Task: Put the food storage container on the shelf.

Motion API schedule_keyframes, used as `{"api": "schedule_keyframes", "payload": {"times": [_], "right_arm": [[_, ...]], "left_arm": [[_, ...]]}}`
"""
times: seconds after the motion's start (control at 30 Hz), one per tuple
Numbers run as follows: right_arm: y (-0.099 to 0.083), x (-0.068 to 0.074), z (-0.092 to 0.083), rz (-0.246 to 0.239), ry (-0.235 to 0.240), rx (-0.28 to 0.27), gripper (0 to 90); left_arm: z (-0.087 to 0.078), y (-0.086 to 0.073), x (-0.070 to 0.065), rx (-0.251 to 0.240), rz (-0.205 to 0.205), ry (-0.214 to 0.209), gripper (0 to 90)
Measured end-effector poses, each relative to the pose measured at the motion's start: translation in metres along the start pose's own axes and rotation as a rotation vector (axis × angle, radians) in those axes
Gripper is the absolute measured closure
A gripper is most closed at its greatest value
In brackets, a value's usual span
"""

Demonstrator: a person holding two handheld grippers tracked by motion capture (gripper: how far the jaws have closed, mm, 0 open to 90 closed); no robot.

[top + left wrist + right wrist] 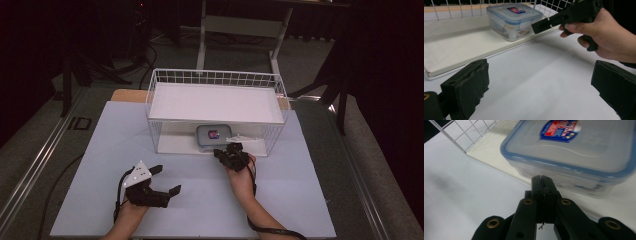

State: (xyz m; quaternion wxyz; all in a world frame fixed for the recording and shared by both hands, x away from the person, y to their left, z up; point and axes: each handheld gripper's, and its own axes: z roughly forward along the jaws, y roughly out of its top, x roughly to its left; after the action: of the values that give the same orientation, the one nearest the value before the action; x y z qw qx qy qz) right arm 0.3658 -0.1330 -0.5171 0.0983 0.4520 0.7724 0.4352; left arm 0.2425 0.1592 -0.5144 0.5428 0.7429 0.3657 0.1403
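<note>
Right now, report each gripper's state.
Left gripper: open, holding nothing.
Right gripper: shut, empty, tips at the lidded container.

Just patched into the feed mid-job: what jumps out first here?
A white wire basket with a shelf stands mid-table, open toward the person. On its lower floor sits a clear blue-rimmed lidded container. The right gripper, jaws shut on nothing, points at the container's near side, while the left gripper hovers open over the white table.
</note>
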Motion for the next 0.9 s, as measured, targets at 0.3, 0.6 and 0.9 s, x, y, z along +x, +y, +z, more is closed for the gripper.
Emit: {"api": "schedule_keyframes", "payload": {"times": [0.3, 0.6, 0.9], "right_arm": [[0.007, 0.002, 0.017, 0.008, -0.021, -0.028, 90.0], [0.013, -0.004, 0.028, 0.030, -0.039, -0.045, 90.0], [0.020, -0.003, 0.037, 0.044, -0.052, -0.069, 89.9]], "left_arm": [[0.000, 0.000, -0.001, -0.011, 0.005, -0.006, 2.7], [-0.002, 0.001, -0.002, -0.025, 0.004, -0.015, 2.7], [-0.005, 0.001, -0.001, -0.048, 0.017, -0.015, 2.7]]}}
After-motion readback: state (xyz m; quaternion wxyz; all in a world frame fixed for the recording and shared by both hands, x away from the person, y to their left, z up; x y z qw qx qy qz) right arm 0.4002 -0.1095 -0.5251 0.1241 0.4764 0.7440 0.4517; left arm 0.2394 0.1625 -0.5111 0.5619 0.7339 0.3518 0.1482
